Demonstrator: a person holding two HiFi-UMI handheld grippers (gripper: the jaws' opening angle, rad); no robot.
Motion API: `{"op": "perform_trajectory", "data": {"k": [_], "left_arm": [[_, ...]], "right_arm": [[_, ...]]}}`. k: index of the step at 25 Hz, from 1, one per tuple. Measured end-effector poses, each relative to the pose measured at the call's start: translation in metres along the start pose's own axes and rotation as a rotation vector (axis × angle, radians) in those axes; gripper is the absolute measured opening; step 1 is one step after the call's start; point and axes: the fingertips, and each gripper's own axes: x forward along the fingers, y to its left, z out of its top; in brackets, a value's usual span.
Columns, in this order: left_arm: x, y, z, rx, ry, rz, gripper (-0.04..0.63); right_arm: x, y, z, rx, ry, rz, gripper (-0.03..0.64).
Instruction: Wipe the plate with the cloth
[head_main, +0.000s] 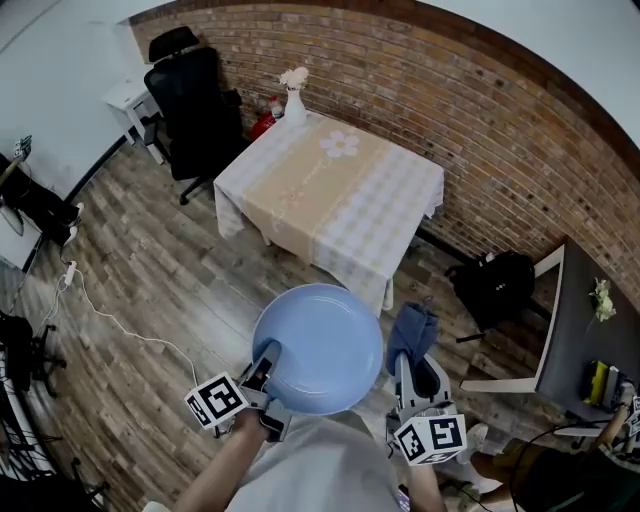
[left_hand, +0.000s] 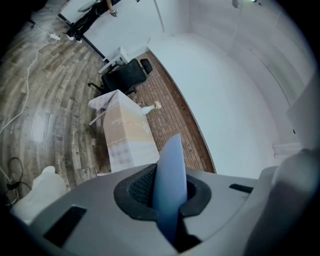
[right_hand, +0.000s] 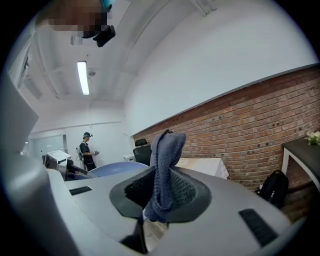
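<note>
Nearest, low in the head view: left gripper (head_main: 268, 375) clamped on the near rim of the plate (head_main: 318, 348), jaws closed tight on the blue edge, plate held roughly level in the air. Just to the right, right gripper (head_main: 417, 368) pinched shut on the cloth (head_main: 411, 335), a dark blue fold standing up out of the jaws, close beside the plate's right edge; touching or apart, cannot tell. Below and beyond, wood floor (head_main: 170, 270). Farther off, table (head_main: 300, 190) under a checked cover with a flower print, white vase (head_main: 294, 103) on its far corner. Left of that, black chair (head_main: 195, 105). To the right, black backpack (head_main: 492, 285) on the floor near the brick wall (head_main: 480, 120). Far back in the right gripper view, a person (right_hand: 88, 150) standing.
</note>
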Motion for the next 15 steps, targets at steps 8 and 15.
{"op": "perform_trajectory", "data": {"k": [8, 15], "left_arm": [[0.028, 0.003, 0.006, -0.014, -0.034, 0.042, 0.048], [0.106, 0.006, 0.066, 0.019, -0.024, 0.035, 0.048]], "right_arm": [[0.032, -0.018, 0.001, -0.003, 0.031, 0.050, 0.083], [0.121, -0.033, 0.023, -0.017, 0.037, 0.046, 0.083]]}}
